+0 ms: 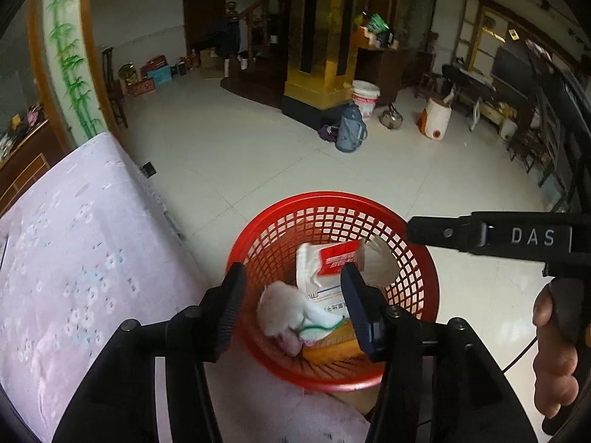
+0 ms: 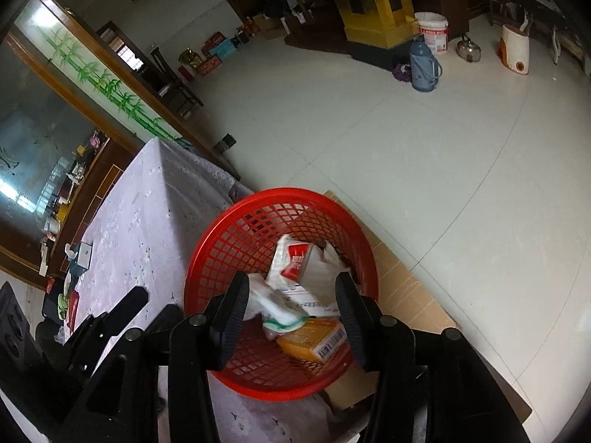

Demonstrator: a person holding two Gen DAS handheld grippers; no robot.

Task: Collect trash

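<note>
While both tools hang over the red basket, this is how things stand:

Left hand-held gripper (image 1: 291, 306): jaws spread wide, nothing between them, low centre of the left wrist view, above the basket's contents without touching them.

Right hand-held gripper (image 2: 291, 313): jaws likewise wide apart and empty, low centre of the right wrist view; in the left wrist view its black body enters from the right edge, a hand (image 1: 556, 354) wrapped round its grip.

Red basket (image 1: 417, 269): round, mesh-walled, mouth facing up, seated on the corner of the bench (image 1: 74, 258) with its flowered cloth; part of it overhangs a cardboard sheet (image 2: 402, 288).

Trash in the basket: a white packet with a red label (image 2: 295, 260), long axis running toward the upper frame; crumpled white tissue (image 1: 280, 310) lower left; an orange box (image 2: 314, 339) with a barcode, lying flat, long axis slanting lower right.
</note>
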